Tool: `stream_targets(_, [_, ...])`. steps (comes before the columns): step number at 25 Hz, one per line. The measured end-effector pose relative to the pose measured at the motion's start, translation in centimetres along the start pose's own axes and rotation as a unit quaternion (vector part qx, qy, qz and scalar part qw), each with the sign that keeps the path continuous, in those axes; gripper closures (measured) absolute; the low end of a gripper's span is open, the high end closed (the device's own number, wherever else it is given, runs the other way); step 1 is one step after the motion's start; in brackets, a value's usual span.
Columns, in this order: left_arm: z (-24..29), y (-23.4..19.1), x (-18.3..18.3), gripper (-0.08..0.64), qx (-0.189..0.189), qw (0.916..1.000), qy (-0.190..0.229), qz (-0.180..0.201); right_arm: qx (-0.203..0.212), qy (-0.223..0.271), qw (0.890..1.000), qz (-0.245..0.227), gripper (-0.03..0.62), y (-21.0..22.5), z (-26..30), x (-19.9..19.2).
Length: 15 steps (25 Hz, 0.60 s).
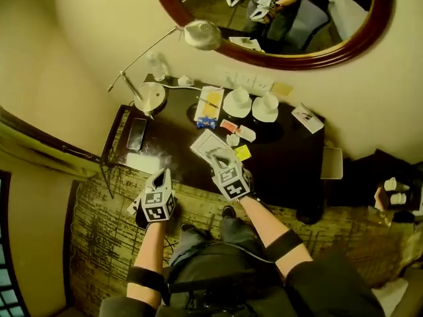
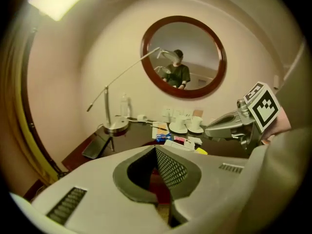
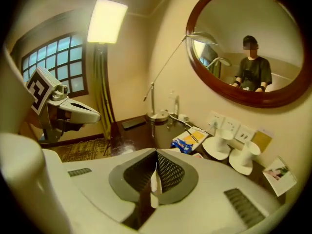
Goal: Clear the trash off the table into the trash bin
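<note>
Though cluttered, table beneath round mirror.

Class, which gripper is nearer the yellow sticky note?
Right. The right gripper, shut on a white card, hovers just beside the yellow sticky note; the left gripper is by the table edge, farther to the note's left.

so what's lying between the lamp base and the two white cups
A blue and yellow packet lies between the lamp base and the white cups; clearest in the head view, also in the right gripper view.
</note>
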State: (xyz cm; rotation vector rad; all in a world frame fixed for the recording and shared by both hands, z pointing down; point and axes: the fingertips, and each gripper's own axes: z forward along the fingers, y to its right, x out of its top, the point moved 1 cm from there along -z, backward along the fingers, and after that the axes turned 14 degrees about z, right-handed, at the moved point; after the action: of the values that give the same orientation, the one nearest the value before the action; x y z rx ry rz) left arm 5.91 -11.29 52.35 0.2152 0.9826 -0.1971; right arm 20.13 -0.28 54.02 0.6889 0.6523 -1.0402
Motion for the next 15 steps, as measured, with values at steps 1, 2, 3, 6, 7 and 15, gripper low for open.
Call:
stream_targets(1, [1.1,1.6,0.9,0.559,-0.016,0.9998,0.003,0.01,-0.017,0.001,1.0,0.007,0.58,1.9,-1.1,-0.6])
stream_targets(2, [2.1,3.1,1.7,0.559,-0.032,0.9993,0.006,0.019,-0.033,0.001,0.999,0.012,0.58,3.6,-2.2,-1.1])
stream_targets(3, [2.9,4.6,2.5,0.559,-0.045,0.9985,0.009,0.028,-0.047,0.002,0.999,0.017,0.58,5.1,-3.2,-1.5])
stream_targets(6, [4.6,8.3,4.7,0.559,-0.082,0.9951,0.019,0.052,-0.068,0.012,0.997,0.037,0.58,8.1,-5.2,-2.9])
stream_targets(7, [5.0,9.4,5.2,0.559,-0.092,0.9937,0.021,0.06,-0.072,0.014,0.996,0.041,0.579,8.7,-5.7,-3.2])
stream_targets(15, [6.5,13.2,6.6,0.559,-0.12,0.9885,0.022,0.09,-0.088,0.001,0.995,0.051,0.574,10.8,-7.0,-5.1])
